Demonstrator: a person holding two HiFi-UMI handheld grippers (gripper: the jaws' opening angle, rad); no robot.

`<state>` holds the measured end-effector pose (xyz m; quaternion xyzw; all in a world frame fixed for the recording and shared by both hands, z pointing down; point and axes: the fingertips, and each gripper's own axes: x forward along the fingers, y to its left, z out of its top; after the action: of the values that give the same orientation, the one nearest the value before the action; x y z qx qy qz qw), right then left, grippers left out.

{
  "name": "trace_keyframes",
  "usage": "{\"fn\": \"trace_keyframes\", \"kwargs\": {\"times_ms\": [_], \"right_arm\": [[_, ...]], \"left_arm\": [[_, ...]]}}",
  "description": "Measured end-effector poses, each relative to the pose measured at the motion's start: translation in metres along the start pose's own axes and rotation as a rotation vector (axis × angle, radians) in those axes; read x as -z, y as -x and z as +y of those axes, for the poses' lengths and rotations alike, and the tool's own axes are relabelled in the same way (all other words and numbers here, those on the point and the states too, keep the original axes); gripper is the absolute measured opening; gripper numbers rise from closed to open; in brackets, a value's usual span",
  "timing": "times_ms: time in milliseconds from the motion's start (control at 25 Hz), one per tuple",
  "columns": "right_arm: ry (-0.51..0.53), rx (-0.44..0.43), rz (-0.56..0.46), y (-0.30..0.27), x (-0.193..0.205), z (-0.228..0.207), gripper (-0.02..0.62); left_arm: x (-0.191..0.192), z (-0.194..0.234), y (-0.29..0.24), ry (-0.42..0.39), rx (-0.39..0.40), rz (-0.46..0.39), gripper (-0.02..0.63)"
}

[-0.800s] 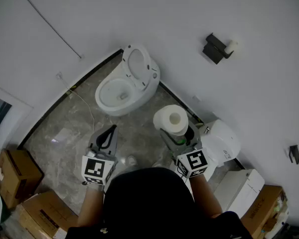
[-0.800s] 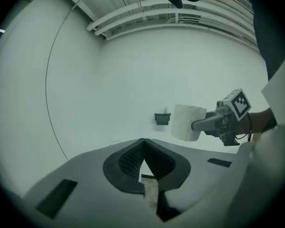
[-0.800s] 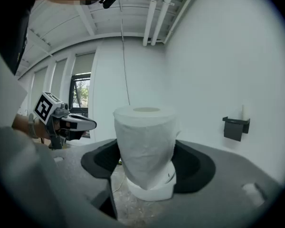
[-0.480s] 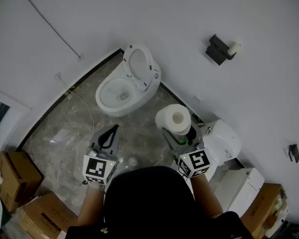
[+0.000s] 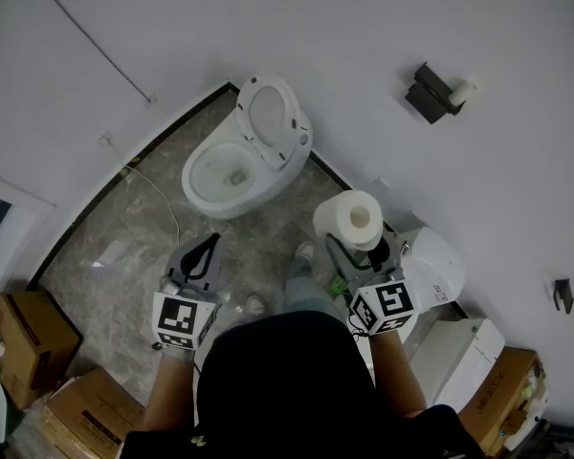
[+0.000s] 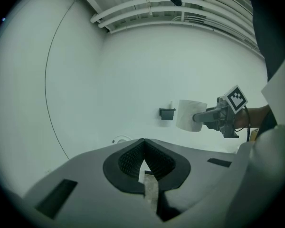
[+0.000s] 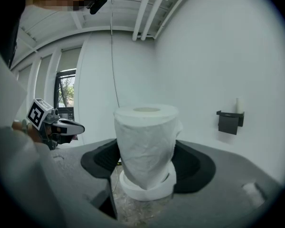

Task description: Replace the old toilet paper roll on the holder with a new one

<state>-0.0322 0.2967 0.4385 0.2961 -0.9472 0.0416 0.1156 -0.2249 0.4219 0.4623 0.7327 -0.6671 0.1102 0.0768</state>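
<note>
Toilet point(image 5: 241, 153), boxes point(image 5: 27, 338) and perhaps a white bin point(image 5: 438, 266) stand below the holder point(image 5: 429, 95).

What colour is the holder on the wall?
The holder is black; the head view shows it best.

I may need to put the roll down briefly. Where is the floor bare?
Bare floor lies left of the toilet, up to the wall, crossed only by a thin cable. Crowded: cardboard boxes at lower left, white bin at right.
</note>
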Motion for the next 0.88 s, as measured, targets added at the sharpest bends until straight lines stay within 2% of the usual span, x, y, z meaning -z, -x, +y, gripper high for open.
{"fn": "trace_keyframes", "kwargs": {"times_ms": [280, 480, 880], "right_arm": [[-0.018, -0.028, 0.014, -0.052, 0.004, -0.046, 0.334], [-0.023, -0.052, 0.023, -0.106, -0.005, -0.090, 0.333], [-0.014, -0.083, 0.059, -0.194, -0.034, -0.201, 0.333]], "left_arm": [[-0.003, 0.018, -0.059, -0.019, -0.022, 0.032, 0.014], [-0.014, 0.037, -0.116, -0.001, -0.046, 0.051, 0.014], [-0.064, 0.063, -0.247, -0.004, -0.077, 0.059, 0.014]]}}
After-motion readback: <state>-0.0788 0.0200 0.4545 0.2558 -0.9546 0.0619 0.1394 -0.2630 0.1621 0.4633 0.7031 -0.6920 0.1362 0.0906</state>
